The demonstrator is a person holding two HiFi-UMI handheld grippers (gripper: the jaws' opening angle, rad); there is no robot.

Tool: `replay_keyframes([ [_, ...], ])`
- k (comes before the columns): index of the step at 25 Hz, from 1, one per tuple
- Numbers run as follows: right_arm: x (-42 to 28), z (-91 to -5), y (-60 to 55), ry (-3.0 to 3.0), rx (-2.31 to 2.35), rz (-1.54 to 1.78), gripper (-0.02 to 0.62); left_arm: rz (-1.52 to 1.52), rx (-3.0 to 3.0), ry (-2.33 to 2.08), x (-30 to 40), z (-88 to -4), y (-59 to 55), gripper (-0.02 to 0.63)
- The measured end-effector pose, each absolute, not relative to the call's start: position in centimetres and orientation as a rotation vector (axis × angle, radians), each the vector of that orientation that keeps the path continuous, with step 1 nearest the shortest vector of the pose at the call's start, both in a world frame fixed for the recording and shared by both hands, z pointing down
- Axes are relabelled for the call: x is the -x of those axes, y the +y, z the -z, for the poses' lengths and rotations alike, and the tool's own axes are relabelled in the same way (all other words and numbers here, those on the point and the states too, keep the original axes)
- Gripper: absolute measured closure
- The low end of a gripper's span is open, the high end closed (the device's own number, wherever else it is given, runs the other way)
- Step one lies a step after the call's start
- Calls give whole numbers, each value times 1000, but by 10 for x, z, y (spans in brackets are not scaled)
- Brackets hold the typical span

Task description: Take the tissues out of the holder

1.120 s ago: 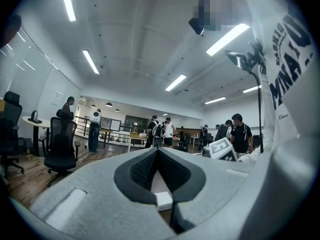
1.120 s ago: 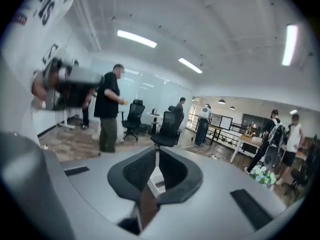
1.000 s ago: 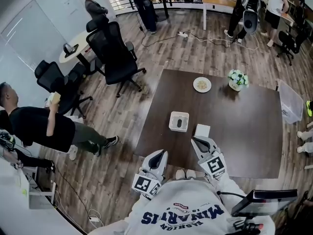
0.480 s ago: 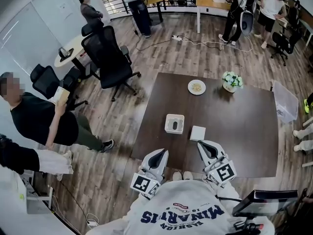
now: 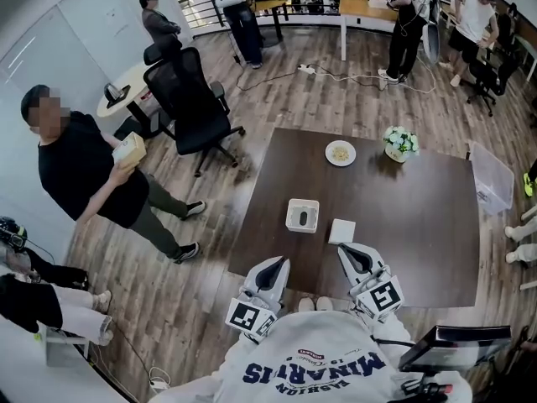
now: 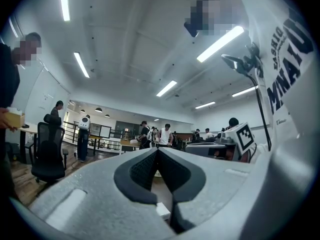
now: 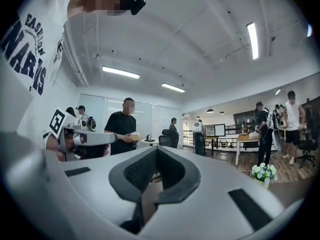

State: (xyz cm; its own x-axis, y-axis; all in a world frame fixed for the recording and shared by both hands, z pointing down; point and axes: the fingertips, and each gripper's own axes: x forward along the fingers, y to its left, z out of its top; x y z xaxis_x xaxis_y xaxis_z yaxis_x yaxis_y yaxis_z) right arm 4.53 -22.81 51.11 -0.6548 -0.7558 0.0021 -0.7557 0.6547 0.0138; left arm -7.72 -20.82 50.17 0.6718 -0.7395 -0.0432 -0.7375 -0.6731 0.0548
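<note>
Bystander in a black T-shirt [image 5: 80, 162] stands far left on the wood floor, well apart from the dark brown square table [image 5: 419, 225]. At the table's near edge the left gripper [image 5: 274, 265] hovers with its jaws pressed together and nothing between them. Beyond it the white square tissue holder [image 5: 303, 216] sits on the table, a dark slot in its top. Just to its right, apart from it, lies a flat white square of tissues [image 5: 341, 230]. The right gripper [image 5: 350, 253], just short of that square, is likewise fully closed and empty.
</note>
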Motion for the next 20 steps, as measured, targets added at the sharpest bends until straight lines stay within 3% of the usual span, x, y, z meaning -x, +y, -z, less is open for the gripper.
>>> replay_keyframes([
  [20, -41, -507, -225, -2797, -1331, 39, 589, 98, -2831, -1246, 87, -502, -207, 601],
])
